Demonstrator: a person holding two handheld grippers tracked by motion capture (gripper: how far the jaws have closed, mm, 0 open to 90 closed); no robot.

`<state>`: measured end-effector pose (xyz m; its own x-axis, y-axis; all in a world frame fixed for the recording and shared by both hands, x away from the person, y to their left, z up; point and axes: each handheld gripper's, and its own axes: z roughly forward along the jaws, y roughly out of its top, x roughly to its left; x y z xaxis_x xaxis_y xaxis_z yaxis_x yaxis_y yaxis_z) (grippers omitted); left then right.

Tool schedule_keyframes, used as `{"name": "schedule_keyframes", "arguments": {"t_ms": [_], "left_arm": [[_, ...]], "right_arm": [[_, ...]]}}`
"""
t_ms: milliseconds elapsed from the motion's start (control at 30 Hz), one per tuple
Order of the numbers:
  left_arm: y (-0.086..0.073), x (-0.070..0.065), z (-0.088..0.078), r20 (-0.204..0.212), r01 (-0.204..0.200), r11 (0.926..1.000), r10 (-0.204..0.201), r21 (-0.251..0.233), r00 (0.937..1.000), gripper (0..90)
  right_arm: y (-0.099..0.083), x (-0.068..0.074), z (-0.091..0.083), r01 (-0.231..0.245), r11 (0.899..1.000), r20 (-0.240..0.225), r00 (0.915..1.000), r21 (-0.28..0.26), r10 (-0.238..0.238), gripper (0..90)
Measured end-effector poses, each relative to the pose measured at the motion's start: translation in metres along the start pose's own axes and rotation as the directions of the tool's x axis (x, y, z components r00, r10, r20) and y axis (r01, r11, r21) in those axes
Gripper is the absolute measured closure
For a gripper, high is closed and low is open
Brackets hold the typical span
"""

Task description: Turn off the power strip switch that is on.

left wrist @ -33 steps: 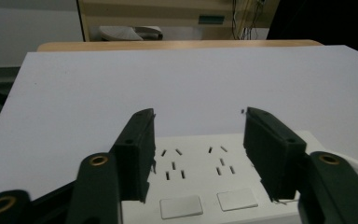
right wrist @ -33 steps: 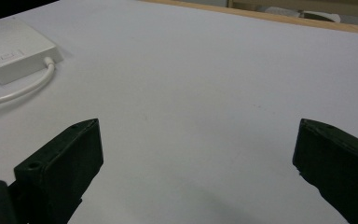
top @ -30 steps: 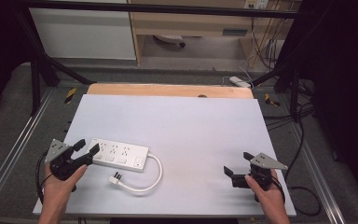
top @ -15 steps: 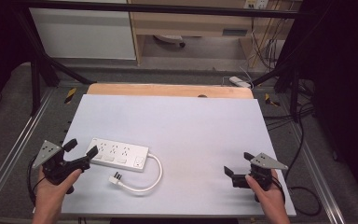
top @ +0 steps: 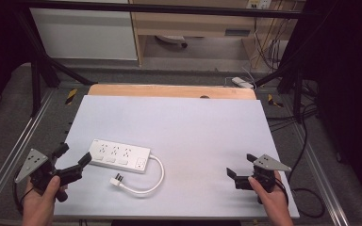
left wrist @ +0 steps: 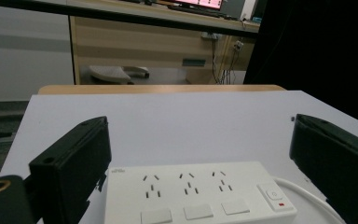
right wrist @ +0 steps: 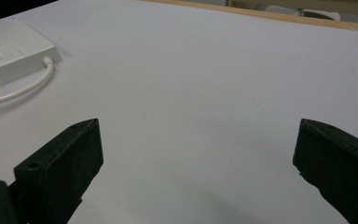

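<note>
- Lab room w/ dark frame rails round a white tabletop (top: 193, 127); wooden strip along its far edge, cabinets and loose cables beyond.
- Power strip (top: 119, 156) lies flat on the tabletop's left half, sockets up, switch end twd the middle. Its white cord (top: 153, 181) loops round the near side to a plug (top: 118, 180) lying just in front of the strip.
- Left gripper (top: 73, 159) sits just off the strip's left end, apart from it; jaws have just been opening, now spread wide w/ nothing btwn the pads. In the left gripper view the strip (left wrist: 198, 193) lies ahead, btwn the lines of the two jaws but not touched.
- Right gripper (top: 240, 170) held near the front right corner, well apart from the strip, released and empty; the right gripper view has the strip's switch end (right wrist: 14, 49) and cord (right wrist: 21, 91) far off.
- Step in hand, as I read it: left gripper letting go of the strip and backing off. To do it well: pull straight back along the strip's long axis, jaws kept wide so no pad clips the end and skews it; stay clear of the cord loop.
- Containers: none on the tabletop, so nothing to report inside any.
</note>
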<state>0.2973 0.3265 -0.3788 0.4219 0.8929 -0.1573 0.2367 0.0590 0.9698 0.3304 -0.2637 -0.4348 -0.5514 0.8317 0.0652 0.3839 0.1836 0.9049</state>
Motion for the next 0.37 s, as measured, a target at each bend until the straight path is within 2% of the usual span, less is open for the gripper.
{"name": "schedule_keyframes", "arguments": {"t_ms": [100, 167, 233, 267, 333, 367], "left_arm": [[-0.011, -0.002, 0.002, 0.013, -0.015, 0.9977, 0.014, 0.066, 0.9998, 5.3], [-0.024, -0.004, 0.006, 0.017, -0.024, 0.9921, 0.022, 0.123, 0.9996, 6.0], [-0.037, -0.005, 0.010, 0.023, -0.024, 0.9826, 0.020, 0.184, 0.9995, 6.6], [-0.042, -0.006, 0.012, 0.029, -0.030, 0.9741, 0.024, 0.224, 0.9993, 6.9], [-0.047, -0.008, 0.015, 0.026, -0.074, 0.9604, 0.070, 0.269, 0.9972, 7.6], [-0.048, -0.007, 0.015, 0.018, -0.076, 0.9608, 0.074, 0.267, 0.9971, 7.2]], "right_arm": [[0.000, 0.000, 0.000, -0.002, 1.000, 0.001, 1.0000, 0.003, 0.002, 2.1], [-0.001, 0.000, 0.000, -0.002, 1.000, 0.003, 1.0000, 0.005, 0.002, 2.1], [-0.001, 0.000, 0.000, -0.002, 1.000, 0.012, 0.9999, 0.010, 0.002, 2.1], [-0.001, 0.000, 0.000, -0.001, 1.000, 0.018, 0.9998, 0.011, 0.001, 2.1], [-0.002, -0.001, 0.002, -0.006, 1.000, 0.038, 0.9993, 0.026, 0.005, 2.0], [-0.003, -0.002, 0.003, -0.005, 0.999, 0.055, 0.9985, 0.044, 0.003, 2.0]]}}
